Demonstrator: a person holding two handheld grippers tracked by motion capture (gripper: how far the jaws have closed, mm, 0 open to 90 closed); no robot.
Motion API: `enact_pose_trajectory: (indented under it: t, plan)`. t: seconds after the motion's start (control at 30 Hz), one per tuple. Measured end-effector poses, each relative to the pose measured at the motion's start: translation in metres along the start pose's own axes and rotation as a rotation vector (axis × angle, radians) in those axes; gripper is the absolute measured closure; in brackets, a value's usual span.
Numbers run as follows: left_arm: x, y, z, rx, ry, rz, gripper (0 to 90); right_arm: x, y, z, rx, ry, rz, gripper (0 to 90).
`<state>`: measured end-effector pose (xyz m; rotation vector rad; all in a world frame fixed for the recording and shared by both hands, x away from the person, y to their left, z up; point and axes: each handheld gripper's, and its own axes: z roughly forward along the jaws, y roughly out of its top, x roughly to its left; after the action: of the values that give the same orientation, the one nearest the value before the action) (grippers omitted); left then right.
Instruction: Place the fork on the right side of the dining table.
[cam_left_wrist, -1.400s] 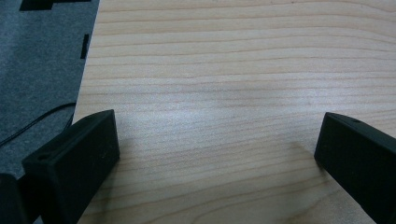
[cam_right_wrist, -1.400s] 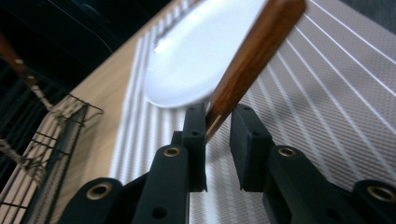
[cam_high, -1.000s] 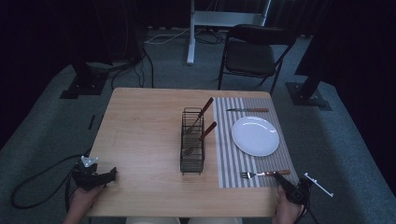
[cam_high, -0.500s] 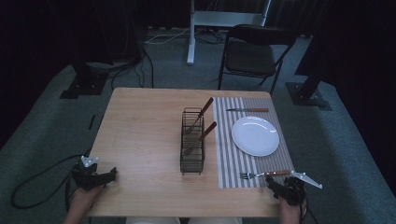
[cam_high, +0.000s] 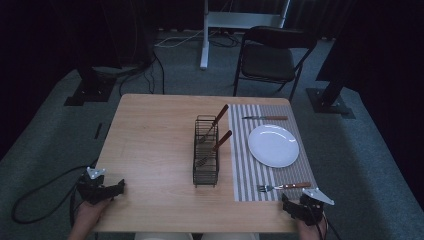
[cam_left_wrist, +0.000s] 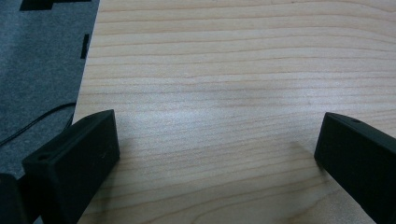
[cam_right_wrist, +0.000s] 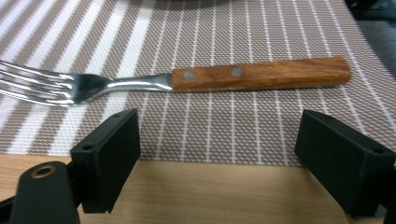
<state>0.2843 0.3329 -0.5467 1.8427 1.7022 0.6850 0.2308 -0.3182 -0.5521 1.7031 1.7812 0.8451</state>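
A: How do the tongs stand?

B: The right gripper (cam_high: 296, 208) sits at the table's (cam_high: 150, 130) near right corner with its jaws spread wide. They have just been opening, and nothing is between them. In the right gripper view the pads hang over the near hem of the striped placemat (cam_right_wrist: 224, 135), where it meets the bare wood.

A: And the fork?

B: The fork (cam_right_wrist: 177, 79) lies flat on the placemat just beyond the jaws, clear of both pads. Its wooden handle points toward the table's right edge and its tines toward the middle. From the high view the fork (cam_high: 282, 187) is along the mat's near edge.

A: The other hand?

B: The left gripper (cam_high: 102, 190) rests near the table's near left corner, jaws also parted, with bare wood between them in the left gripper view.

A: What else is on the table?

B: A white plate (cam_high: 273, 145) sits mid-placemat, with a knife (cam_high: 265, 118) along the mat's far edge. Just left of the mat stands a black wire caddy (cam_high: 206, 159) at the table's middle, with two wooden-handled utensils leaning in it.
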Motion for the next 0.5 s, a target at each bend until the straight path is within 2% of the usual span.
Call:
enact_pose_trajectory:
  t: [0.07,0.1,0.13,0.5]
  plan:
    - [0.0,0.0,0.0,0.0,0.0,0.0,0.3,0.0013,-0.0019,-0.0002,0.003,-0.032,-0.015,13.1]
    - [0.0,0.0,0.0,0.0,0.0,0.0,0.3,0.0013,-0.0019,-0.0002,0.003,-0.032,-0.015,13.1]
    - [0.0,0.0,0.0,0.0,0.0,0.0,0.3,0.002,-0.0047,-0.0003,-0.015,-0.042,-0.007,12.5]
    - [0.0,0.0,0.0,0.0,0.0,0.0,0.3,0.0041,-0.0094,0.0005,-0.057,-0.057,0.011,12.1]
